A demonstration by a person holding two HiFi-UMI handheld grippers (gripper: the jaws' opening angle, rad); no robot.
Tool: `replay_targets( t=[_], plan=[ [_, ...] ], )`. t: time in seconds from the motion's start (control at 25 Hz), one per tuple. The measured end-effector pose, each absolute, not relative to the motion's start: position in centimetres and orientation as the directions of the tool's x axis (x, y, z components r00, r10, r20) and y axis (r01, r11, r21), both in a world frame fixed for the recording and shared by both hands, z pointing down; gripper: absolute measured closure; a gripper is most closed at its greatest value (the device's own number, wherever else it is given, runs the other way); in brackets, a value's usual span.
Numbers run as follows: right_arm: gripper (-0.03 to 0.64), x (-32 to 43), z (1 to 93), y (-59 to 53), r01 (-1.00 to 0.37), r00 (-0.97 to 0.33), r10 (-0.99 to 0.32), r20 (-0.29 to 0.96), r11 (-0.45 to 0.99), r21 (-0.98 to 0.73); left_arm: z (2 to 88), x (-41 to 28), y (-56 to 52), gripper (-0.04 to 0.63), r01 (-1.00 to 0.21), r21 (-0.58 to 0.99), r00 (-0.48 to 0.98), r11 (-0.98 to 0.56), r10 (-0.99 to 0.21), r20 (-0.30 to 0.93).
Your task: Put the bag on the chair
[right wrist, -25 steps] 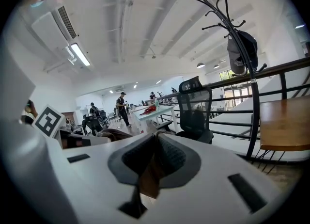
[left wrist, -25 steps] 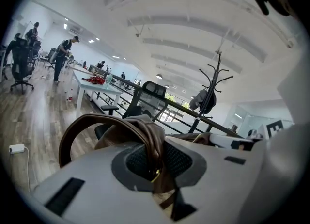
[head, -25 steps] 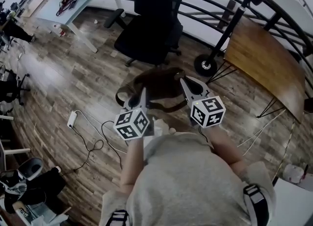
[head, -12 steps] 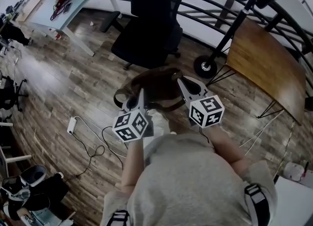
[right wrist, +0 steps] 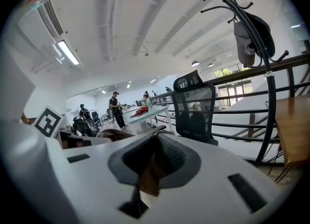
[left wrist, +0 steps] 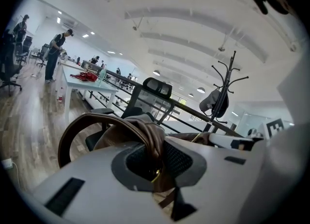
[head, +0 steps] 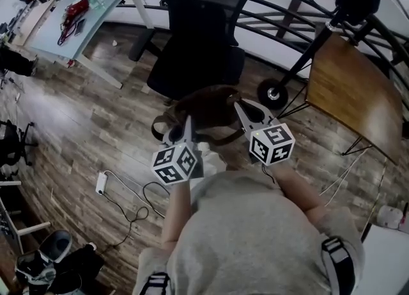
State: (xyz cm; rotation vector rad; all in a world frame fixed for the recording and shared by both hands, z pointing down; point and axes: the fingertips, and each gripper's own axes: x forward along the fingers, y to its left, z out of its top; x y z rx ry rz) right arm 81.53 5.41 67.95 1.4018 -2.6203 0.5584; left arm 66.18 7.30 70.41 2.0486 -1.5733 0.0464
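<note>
A brown leather bag (head: 208, 105) hangs between my two grippers, just in front of the black office chair (head: 201, 38). My left gripper (head: 185, 124) is shut on the bag's left side, where brown leather (left wrist: 145, 133) bunches between the jaws and a strap loop (left wrist: 68, 136) curls out to the left. My right gripper (head: 246, 112) is shut on the bag's right edge, with a fold of brown leather (right wrist: 152, 169) pinched between its pads. The chair (right wrist: 196, 114) stands straight ahead in the right gripper view and its headrest (left wrist: 157, 87) rises behind the bag in the left gripper view.
A coat stand (head: 319, 38) on a wheeled base stands right of the chair, beside a wooden table (head: 351, 92). A curved railing (head: 275, 6) runs behind. A pale desk (head: 83, 13) is at far left. A power strip and cable (head: 118, 188) lie on the wood floor.
The chair and floor have shifted in the head view, and the bag now hangs closer to the chair seat. Both grippers keep their hold on the bag.
</note>
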Motion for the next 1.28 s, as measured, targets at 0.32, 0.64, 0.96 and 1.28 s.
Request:
replay_targets(
  t=[0.32,0.64,0.96,1.28],
  plan=[
    [0.589,77.9,67.3,-1.9,-0.849,-0.522,-0.806,0.278,0.459,-0.261,69.8,62.4,-0.8,0.554,-0.893,0.399,0.36,-0.209,-0.864,0.352],
    [0.589,75.8,67.2,-7.8,-0.875,-0.474,-0.833,0.284,0.411,-0.254,69.6,60.2,-7.9,0.554,-0.878,0.399,0.413,-0.265,-0.841,0.349],
    [0.589,74.6,68.1,-12.4,-0.902,-0.414,-0.861,0.296,0.346,-0.257,70.5,58.9,-13.2,0.554,-0.861,0.402,0.462,-0.31,-0.808,0.365],
    [0.589,74.6,69.3,-16.8,-0.912,-0.394,-0.861,0.32,0.325,-0.249,72.2,59.2,-17.6,0.554,-0.857,0.42,0.466,-0.299,-0.798,0.382]
  ],
)
